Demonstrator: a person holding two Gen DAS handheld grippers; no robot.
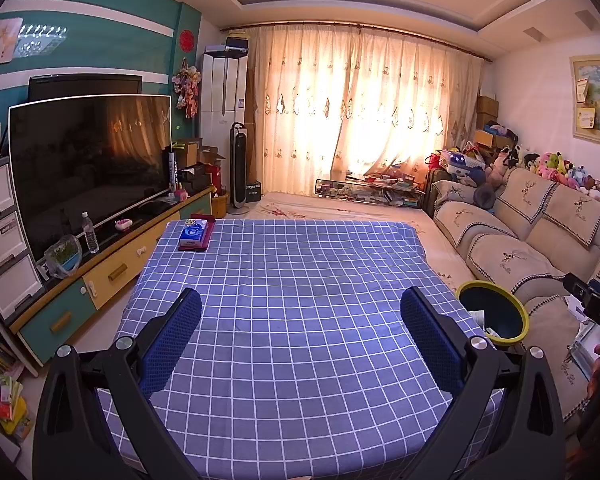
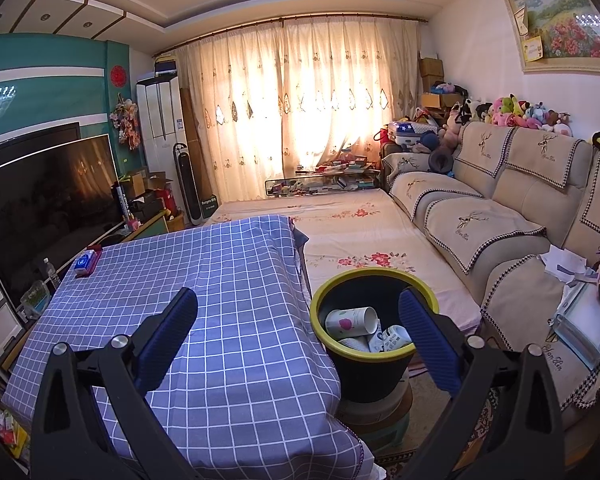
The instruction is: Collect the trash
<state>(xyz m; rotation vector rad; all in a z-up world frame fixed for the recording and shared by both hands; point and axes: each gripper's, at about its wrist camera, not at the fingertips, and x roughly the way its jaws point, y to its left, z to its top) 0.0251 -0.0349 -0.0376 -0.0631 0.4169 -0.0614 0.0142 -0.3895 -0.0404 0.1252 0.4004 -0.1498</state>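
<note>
A black bin with a yellow-green rim stands on a stool beside the right edge of the table. Paper cups lie inside it. My right gripper is open above the table's right edge and the bin, nothing between its fingers. My left gripper is open over the blue checked tablecloth, also empty. A tissue pack sits on a dark red tray at the table's far left corner.
A TV on a low cabinet with a water bottle runs along the left. A beige sofa with papers lines the right. A floral mat and cluttered glass shelf lie beyond the table.
</note>
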